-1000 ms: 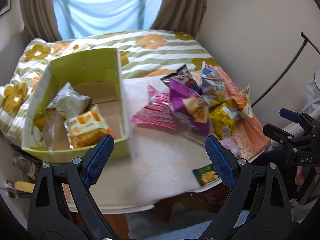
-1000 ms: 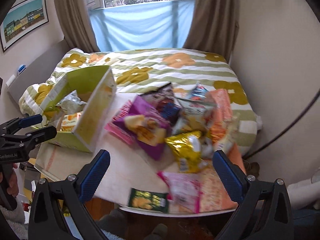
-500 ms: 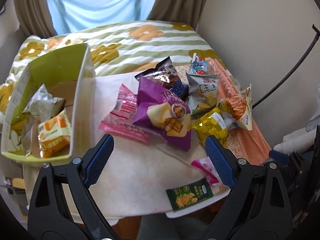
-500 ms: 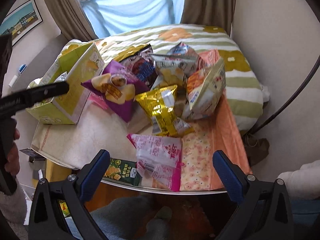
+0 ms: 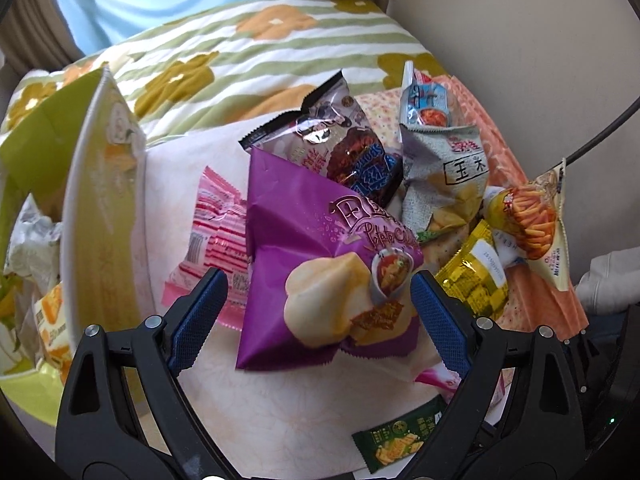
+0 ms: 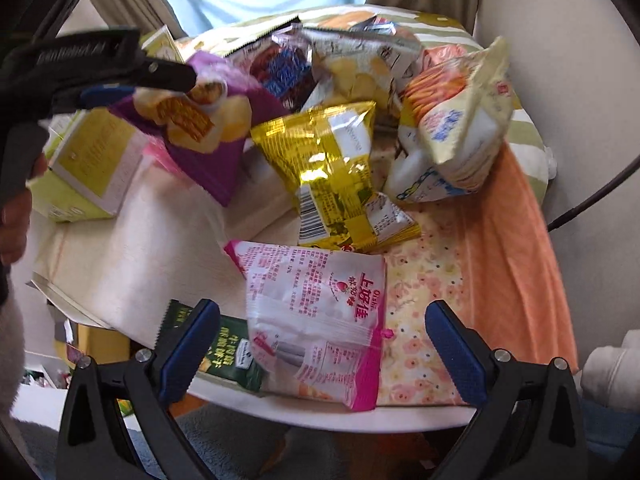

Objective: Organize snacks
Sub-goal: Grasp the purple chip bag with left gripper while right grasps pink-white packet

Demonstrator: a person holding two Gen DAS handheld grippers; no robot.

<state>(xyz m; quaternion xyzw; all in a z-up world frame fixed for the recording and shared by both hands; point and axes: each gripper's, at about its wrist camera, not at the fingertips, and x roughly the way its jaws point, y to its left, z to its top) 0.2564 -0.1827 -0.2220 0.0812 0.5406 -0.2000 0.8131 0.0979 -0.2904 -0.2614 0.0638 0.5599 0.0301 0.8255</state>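
Both my grippers spread wide, nothing held. Left gripper (image 5: 318, 316) points steeply down over the purple potato chips bag (image 5: 320, 264); blue pads flank its lower half, contact not clear from this view. Bag lies on the table (image 5: 280, 420), overlapping the pink striped packet (image 5: 218, 236), just beside the green cardboard box (image 5: 100, 208) that already has a couple of snacks in it. Right gripper (image 6: 322, 354) hangs over the pink-and-white Oishi packet (image 6: 320, 320) at the table's near edge, pads clear of it; dark green biscuit packet (image 6: 228, 356) beside it, gold foil bag (image 6: 332, 168) behind.
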